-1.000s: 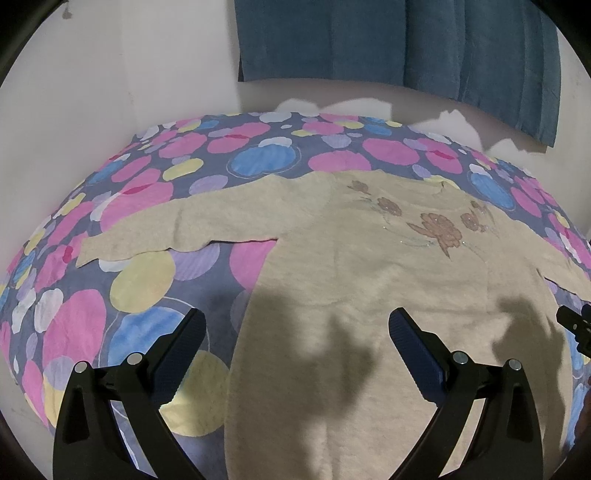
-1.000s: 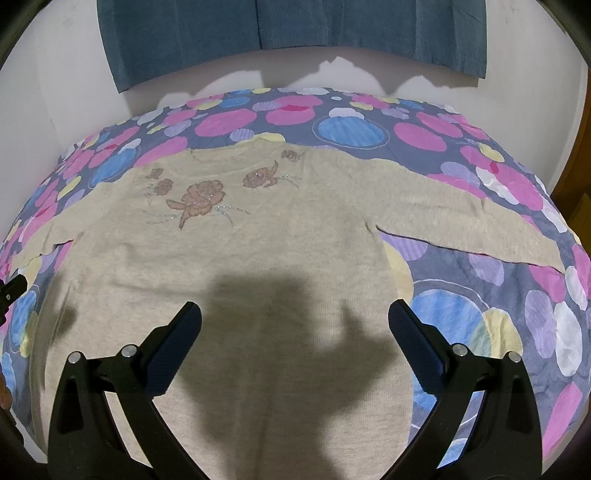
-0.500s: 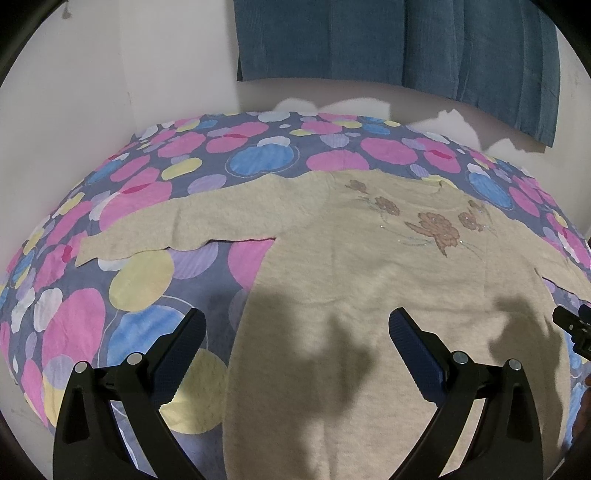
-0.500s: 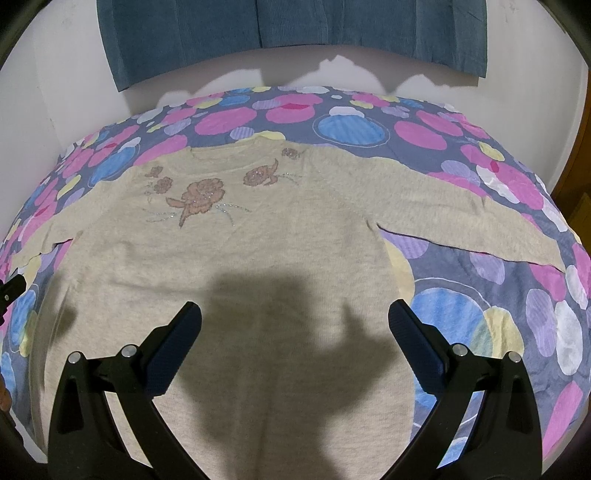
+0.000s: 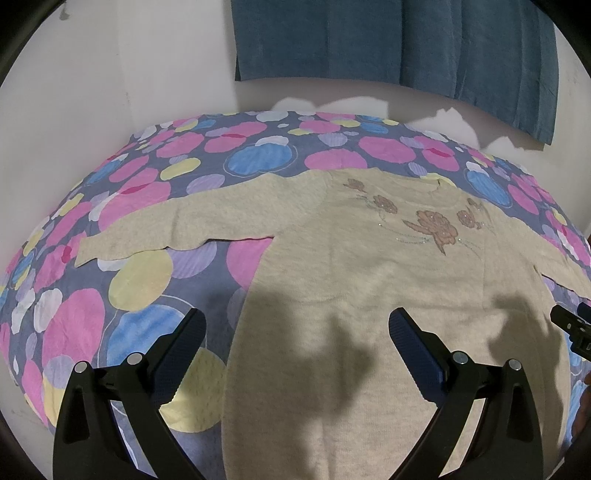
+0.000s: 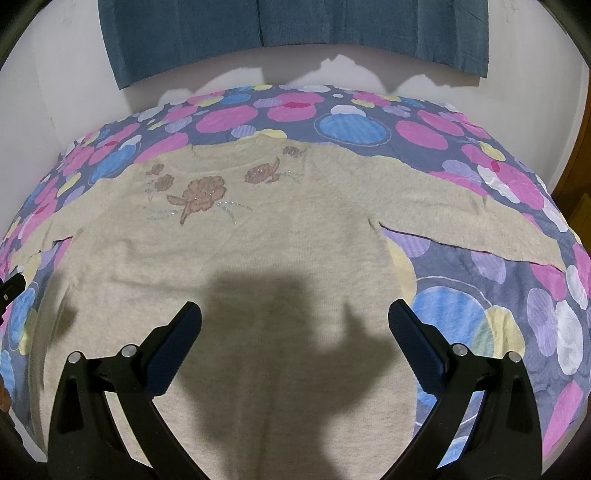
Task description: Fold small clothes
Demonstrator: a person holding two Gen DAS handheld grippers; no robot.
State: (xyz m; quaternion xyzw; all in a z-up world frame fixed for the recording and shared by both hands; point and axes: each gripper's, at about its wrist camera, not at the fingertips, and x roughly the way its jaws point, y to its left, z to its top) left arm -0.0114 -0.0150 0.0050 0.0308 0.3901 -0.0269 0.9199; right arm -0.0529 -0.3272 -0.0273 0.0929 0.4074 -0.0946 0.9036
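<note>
A beige long-sleeved sweater [image 5: 369, 288] [image 6: 236, 258] with brown flower embroidery lies flat, face up, sleeves spread out to both sides. It rests on a cloth [image 5: 140, 206] [image 6: 480, 295] printed with pink, blue and yellow circles. My left gripper [image 5: 295, 328] hovers open over the sweater's lower left side, one finger above the cloth, the other above the body. My right gripper [image 6: 295, 317] hangs open over the lower middle of the body. Neither holds anything. The other gripper's tip shows at each view's edge.
A white wall [image 5: 110, 92] runs behind the covered surface, with a dark blue fabric [image 5: 388, 40] [image 6: 288, 26] hanging on it. The surface ends at the wall on the left and drops off on the right near a brown wooden edge [image 6: 581, 192].
Both grippers have drifted very slightly; the sweater sits marginally lower in the views. Nothing was grasped or released.
</note>
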